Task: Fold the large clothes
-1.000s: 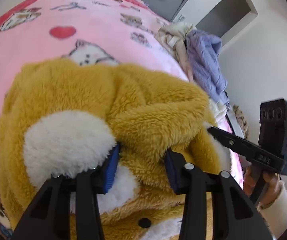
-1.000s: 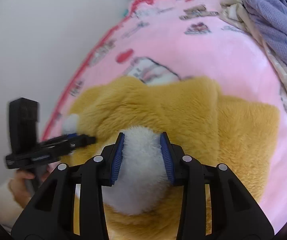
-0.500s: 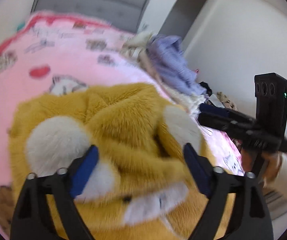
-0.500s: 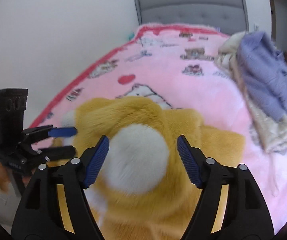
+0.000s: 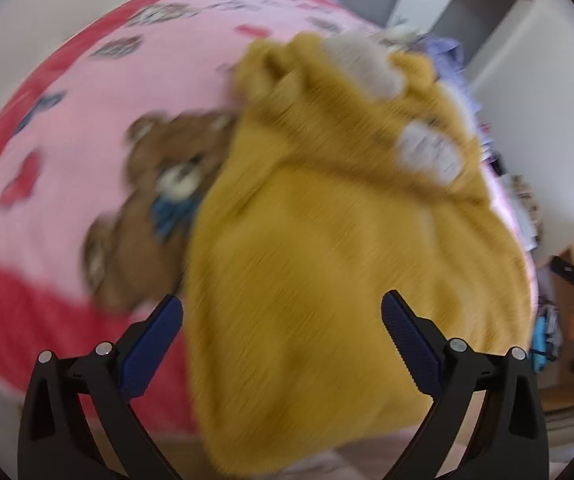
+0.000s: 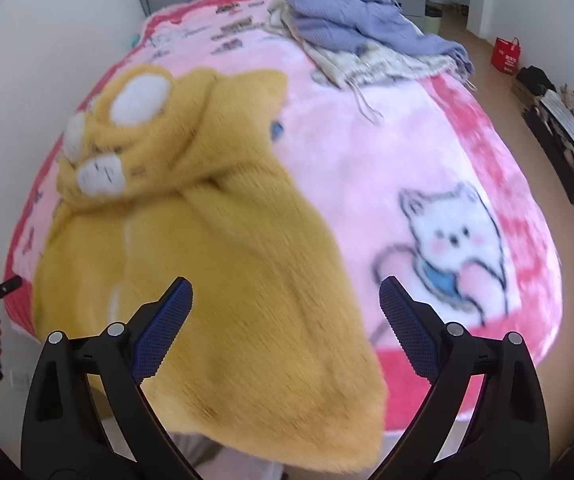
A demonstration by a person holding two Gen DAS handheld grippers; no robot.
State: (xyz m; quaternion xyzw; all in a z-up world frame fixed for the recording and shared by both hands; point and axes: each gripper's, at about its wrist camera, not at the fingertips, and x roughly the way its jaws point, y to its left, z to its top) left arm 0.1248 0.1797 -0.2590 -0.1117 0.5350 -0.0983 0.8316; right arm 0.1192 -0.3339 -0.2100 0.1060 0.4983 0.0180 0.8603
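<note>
A fluffy mustard-yellow hooded garment [image 5: 347,240] with white ear patches lies on the pink cartoon blanket [image 5: 87,120], its lower part hanging over the bed's near edge. It also shows in the right wrist view [image 6: 207,260], hood with white patches [image 6: 139,96] at the far end. My left gripper [image 5: 283,320] is open and empty, above the garment's lower part. My right gripper [image 6: 287,304] is open and empty, above the garment's right edge. The left view is blurred.
A pile of other clothes, a lavender knit [image 6: 351,12] on top, lies at the bed's far right. The pink blanket [image 6: 447,140] has a white cat print. A red bag [image 6: 507,54] and clutter [image 6: 571,132] stand on the floor to the right.
Both grippers let go of the white ear patches on the hood, opened wide, and pulled back toward the bed's near edge. More of the garment now shows.
</note>
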